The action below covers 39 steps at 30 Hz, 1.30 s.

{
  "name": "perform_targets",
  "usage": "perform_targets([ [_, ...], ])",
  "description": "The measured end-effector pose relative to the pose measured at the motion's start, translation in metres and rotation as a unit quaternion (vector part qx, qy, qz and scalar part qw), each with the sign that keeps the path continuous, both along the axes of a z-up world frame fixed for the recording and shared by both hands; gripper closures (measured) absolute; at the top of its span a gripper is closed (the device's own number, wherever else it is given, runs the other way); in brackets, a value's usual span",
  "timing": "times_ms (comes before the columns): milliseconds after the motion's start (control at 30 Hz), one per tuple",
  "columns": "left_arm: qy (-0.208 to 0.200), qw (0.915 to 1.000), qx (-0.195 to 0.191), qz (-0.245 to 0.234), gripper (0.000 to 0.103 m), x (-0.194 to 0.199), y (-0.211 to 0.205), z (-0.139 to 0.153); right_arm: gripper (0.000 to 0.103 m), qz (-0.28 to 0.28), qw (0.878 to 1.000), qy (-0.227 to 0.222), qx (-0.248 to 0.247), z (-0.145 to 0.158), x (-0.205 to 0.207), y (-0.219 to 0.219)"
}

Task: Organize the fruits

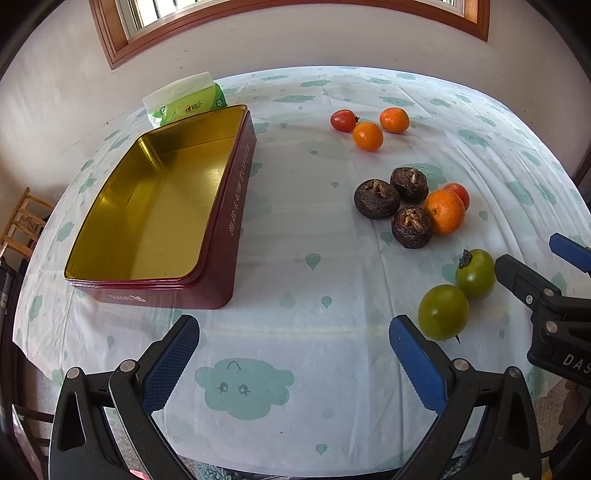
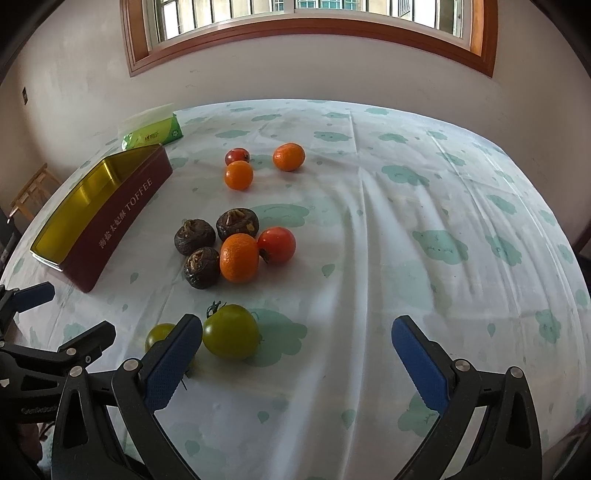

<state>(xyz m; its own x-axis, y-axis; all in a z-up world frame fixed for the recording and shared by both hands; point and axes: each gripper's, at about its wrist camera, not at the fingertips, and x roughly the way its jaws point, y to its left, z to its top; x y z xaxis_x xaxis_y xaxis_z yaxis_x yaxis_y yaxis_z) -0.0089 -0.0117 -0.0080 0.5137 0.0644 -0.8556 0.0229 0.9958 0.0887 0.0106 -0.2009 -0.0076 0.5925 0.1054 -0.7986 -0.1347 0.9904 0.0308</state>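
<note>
A dark red toffee tin (image 1: 236, 206) (image 2: 122, 218) with a gold inside lies open and empty at the table's left. Two green tomatoes (image 1: 443, 312) (image 1: 476, 273) (image 2: 231, 332) sit nearest. Behind them cluster three dark brown water chestnuts (image 1: 376, 199) (image 2: 195, 236), an orange mandarin (image 1: 445, 212) (image 2: 239, 258) and a red tomato (image 2: 277, 244). Farther back lie two mandarins (image 1: 367, 136) (image 2: 289, 157) and another red tomato (image 1: 343, 120) (image 2: 237, 156). My left gripper (image 1: 293, 354) is open over bare cloth in front of the tin. My right gripper (image 2: 297, 354) is open, its left pad (image 2: 173, 362) beside a green tomato.
A green tissue pack (image 1: 188, 103) (image 2: 155, 134) lies behind the tin. The round table wears a white cloth with green cloud prints (image 2: 424, 240). A wooden chair (image 1: 26, 221) stands beyond the table's left edge. A wall with a wood-framed window (image 2: 314, 29) rises behind.
</note>
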Motion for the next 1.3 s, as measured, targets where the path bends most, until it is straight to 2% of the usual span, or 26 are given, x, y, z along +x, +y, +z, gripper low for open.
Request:
perform_targets([
  [500,0.002,0.9988,-0.014,-0.046,0.001,-0.004,-0.020,0.000,0.001,-0.006,0.999,0.043,-0.029,-0.012,0.006,-0.025],
  [733,0.009,0.9965,-0.041,-0.073,0.017,-0.005,-0.029,0.001,0.001,-0.012,0.998,0.063,-0.015,-0.027,0.003,-0.032],
  [867,0.019,0.9935,-0.064,-0.092,0.022,-0.002,-0.037,0.000,0.001,-0.013,0.997,0.072,-0.007,-0.034,0.004,-0.033],
  [1067,0.033,0.9900,-0.075,-0.115,0.027,0.002,-0.051,-0.003,0.001,-0.007,0.997,0.073,-0.015,-0.042,0.002,-0.031],
  [1133,0.041,0.9890,-0.080,-0.117,0.035,0.005,-0.054,-0.006,0.001,-0.007,0.997,0.071,-0.017,-0.042,0.002,-0.030],
  [1300,0.058,0.9848,-0.099,-0.131,0.045,0.010,-0.061,-0.012,0.000,-0.007,0.997,0.070,-0.018,-0.043,0.002,-0.029],
])
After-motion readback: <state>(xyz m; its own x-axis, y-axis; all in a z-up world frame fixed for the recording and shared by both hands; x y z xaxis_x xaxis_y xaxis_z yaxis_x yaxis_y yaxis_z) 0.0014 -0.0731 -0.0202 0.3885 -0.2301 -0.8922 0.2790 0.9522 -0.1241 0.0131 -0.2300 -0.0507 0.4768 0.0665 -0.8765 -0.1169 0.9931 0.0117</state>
